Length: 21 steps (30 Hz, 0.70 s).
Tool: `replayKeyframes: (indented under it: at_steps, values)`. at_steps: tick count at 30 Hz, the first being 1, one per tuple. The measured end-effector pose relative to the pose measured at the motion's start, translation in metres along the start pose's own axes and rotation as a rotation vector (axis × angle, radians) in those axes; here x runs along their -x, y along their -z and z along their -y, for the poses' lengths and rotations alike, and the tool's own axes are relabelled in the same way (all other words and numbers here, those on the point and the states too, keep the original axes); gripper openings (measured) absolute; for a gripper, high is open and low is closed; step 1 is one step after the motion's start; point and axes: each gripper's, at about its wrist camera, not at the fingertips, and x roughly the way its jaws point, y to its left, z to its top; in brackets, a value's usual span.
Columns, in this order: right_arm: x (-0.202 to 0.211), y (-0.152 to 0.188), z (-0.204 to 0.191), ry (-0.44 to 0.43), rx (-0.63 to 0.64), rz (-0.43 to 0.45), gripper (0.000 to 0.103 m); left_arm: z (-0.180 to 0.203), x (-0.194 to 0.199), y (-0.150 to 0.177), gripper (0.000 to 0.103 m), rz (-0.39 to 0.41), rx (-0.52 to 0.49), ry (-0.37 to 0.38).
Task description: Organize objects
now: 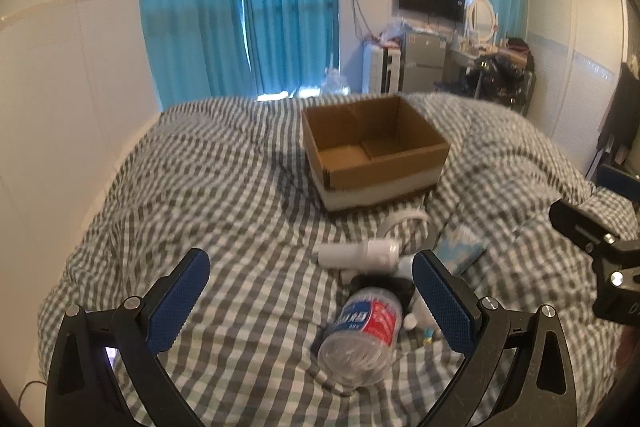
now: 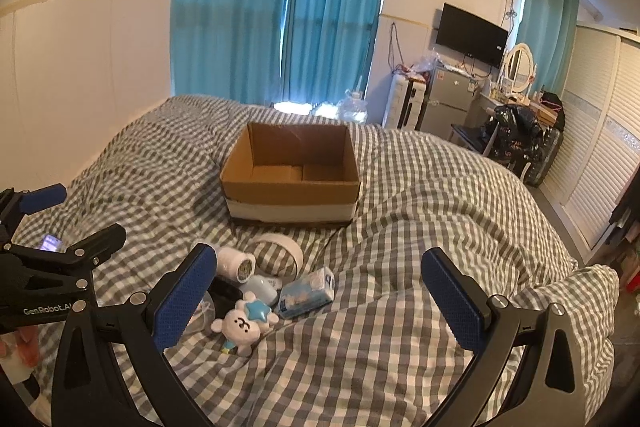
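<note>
we've got both tongs spread wide and holding nothing, left tongs (image 1: 310, 291) over the plastic bottle (image 1: 362, 337) lying on the checked bed (image 1: 224, 187), right tongs (image 2: 318, 291) near the tissue pack (image 2: 306, 291) and bear toy (image 2: 240, 331) (cardboard box (image 2: 290, 193) sits just behind the pile, nothing in it)

Home bedroom: checked bed (image 2: 400, 227), curtains (image 2: 280, 7), wall TV (image 2: 470, 35).
</note>
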Motion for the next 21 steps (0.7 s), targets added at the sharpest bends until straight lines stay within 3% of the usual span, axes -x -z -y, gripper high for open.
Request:
replayKeyframes:
  at_steps: [5,14,19,21]
  values:
    - [-0.020,0.013,-0.002,0.000,0.011,-0.054,0.103,0.003,-0.026,0.021,0.103,-0.096,-0.024,-0.029]
    - [-0.052,0.031,-0.001,-0.001,0.012,-0.134,0.103,0.029,-0.063,0.054,0.103,-0.236,-0.104,0.089]
    - [-0.067,0.037,-0.001,-0.006,0.009,-0.168,0.103,0.035,-0.091,0.060,0.103,-0.315,-0.099,0.129]
    - [-0.073,0.039,-0.001,-0.010,0.011,-0.181,0.103,0.036,-0.097,0.062,0.092,-0.333,-0.095,0.170]
